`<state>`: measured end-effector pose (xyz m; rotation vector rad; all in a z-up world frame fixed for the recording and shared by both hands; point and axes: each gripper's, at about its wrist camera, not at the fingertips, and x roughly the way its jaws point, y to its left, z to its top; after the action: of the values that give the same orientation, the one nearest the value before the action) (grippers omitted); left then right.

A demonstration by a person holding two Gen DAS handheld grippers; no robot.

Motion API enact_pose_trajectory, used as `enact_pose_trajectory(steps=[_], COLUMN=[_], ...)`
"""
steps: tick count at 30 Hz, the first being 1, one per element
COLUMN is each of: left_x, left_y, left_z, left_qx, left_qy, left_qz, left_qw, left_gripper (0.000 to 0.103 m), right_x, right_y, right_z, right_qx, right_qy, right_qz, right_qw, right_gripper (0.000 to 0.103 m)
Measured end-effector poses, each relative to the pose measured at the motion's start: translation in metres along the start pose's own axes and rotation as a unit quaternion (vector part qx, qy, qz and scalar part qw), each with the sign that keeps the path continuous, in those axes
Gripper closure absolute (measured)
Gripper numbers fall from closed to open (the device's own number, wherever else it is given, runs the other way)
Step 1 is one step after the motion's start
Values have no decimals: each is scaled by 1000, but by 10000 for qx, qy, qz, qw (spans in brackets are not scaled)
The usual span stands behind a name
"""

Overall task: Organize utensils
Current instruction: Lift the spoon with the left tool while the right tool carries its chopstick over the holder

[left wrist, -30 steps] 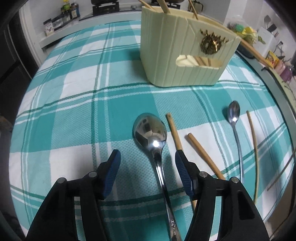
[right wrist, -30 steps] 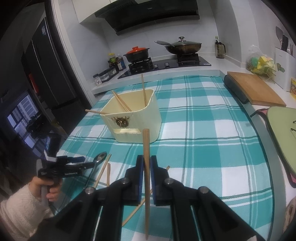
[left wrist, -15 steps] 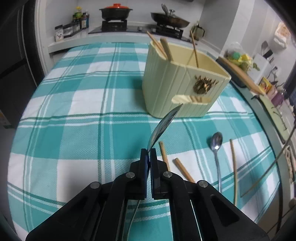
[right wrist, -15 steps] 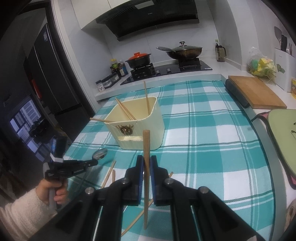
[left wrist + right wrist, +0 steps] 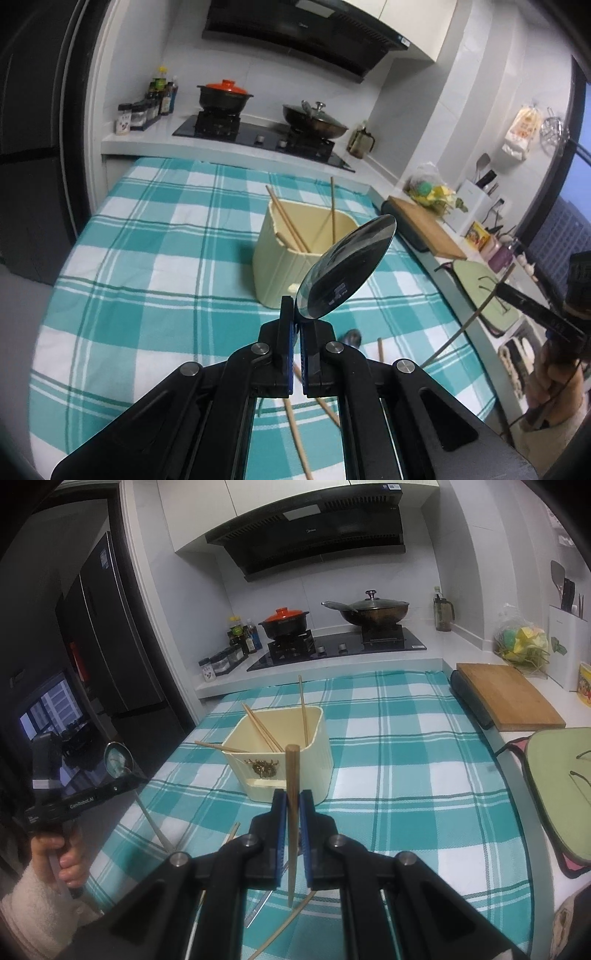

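Left wrist view: the left tool (image 5: 296, 325) is clamped on the large spoon (image 5: 345, 266), whose bowl now stands higher than 0.5 s ago, tilted right in front of the cream holder (image 5: 284, 269). The holder holds 3 chopsticks (image 5: 289, 225). Below the tool, what seems to be a small spoon (image 5: 352, 338) and loose chopsticks (image 5: 295, 435) lie on the checked table (image 5: 147, 258).

Right wrist view: the right tool (image 5: 291, 808) remains clamped on 1 upright chopstick (image 5: 293, 812), its top just before the holder (image 5: 295, 760). The left tool (image 5: 122, 784) has risen off the table (image 5: 406, 775), the spoon (image 5: 118, 760) upright at far left.
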<state>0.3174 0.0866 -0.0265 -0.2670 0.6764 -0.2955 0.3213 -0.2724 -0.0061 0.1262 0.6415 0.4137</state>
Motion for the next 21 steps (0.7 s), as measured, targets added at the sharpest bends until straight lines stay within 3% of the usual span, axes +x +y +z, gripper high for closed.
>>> enact_pose_trajectory(steps=[5, 11, 16, 21], left_x=[-17, -11, 22, 70], left_y=[-15, -36, -44, -35], left_z=[37, 94, 134, 147], left_qx=[30, 187, 96, -317], left_qy=[-211, -521, -683, -627], left_qz=[-287, -265, -203, -250], left_qw=[9994, 9981, 9974, 9972], left_gripper=[102, 102, 102, 102], right_x=[-6, -11, 1, 46], right_y=[10, 25, 42, 54], right_z=[22, 77, 126, 148], right_qx=[-145, -314, -633, -1062], right_qy=[-199, -702, -1144, -1235], right_qz=[-39, -67, -116, -253], right_qw=[9997, 9970, 9913, 9863], right_gripper=[95, 95, 96, 96])
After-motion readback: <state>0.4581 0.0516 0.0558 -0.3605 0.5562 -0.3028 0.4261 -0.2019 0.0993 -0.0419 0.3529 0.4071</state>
